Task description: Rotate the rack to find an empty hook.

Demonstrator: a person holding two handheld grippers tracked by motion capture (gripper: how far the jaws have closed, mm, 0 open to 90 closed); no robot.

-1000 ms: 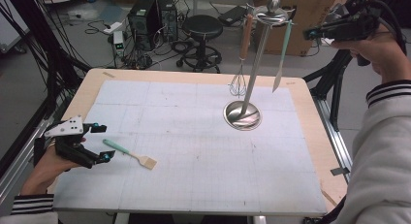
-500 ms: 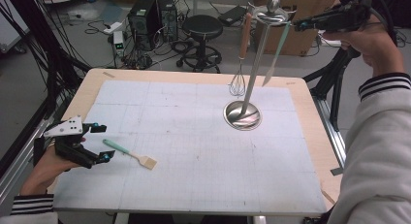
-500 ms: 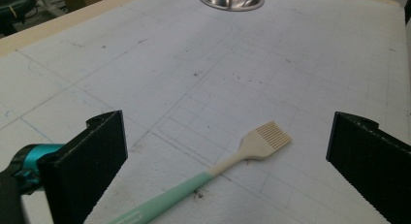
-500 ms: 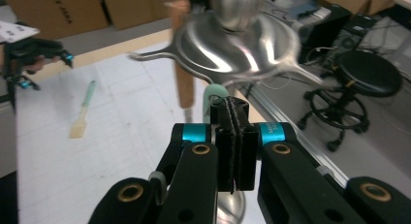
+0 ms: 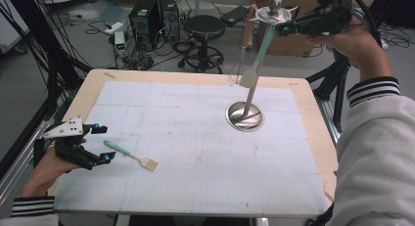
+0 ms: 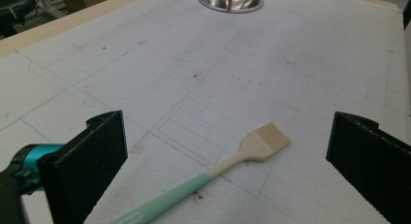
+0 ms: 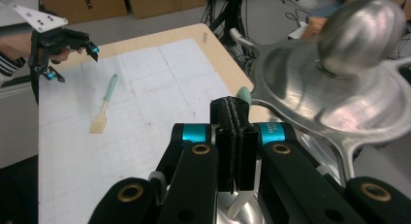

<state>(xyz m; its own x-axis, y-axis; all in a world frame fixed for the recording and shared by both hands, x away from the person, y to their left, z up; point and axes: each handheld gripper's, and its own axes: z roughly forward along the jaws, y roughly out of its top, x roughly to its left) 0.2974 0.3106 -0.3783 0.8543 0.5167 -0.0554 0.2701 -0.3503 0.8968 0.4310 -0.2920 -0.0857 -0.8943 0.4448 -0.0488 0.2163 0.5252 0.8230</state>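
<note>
At the far right part of the table (image 5: 147, 94) stands a metal utensil stand (image 5: 244, 116), its round base resting on the white gridded mat and its slanted pole rising to a flat hanger plate topped by a ball knob (image 5: 275, 3). The right gripper (image 5: 288, 28) is raised to that plate, held up by the person's right hand (image 5: 359, 42) in a sleeve with striped cuff. Its jaws are clenched tight, and in the right gripper view the mint tip of a handle (image 7: 244, 95) peeks out just behind the pressed pads, beside the plate's edge; it seems the gripper (image 7: 234, 118) is grasping the top of the mint-handled spatula (image 5: 257, 64) that hangs down alongside the pole, though the contact itself is partly hidden. A whisk (image 5: 238, 72) with a wooden handle hangs from the plate's far side, its wire head low over the far edge of the table. Near the front left corner, the left gripper (image 5: 103, 144) rests low over the mat in the person's left hand (image 5: 46, 169), its jaws released and wide apart. Just beyond them lies a pastry brush (image 5: 132, 156) with a mint handle and pale bristle head, flat on the mat; in the left gripper view the brush (image 6: 228, 163) lies between the two spread jaws, touching neither, with its head pointing away toward the stand's base (image 6: 230, 0).
</note>
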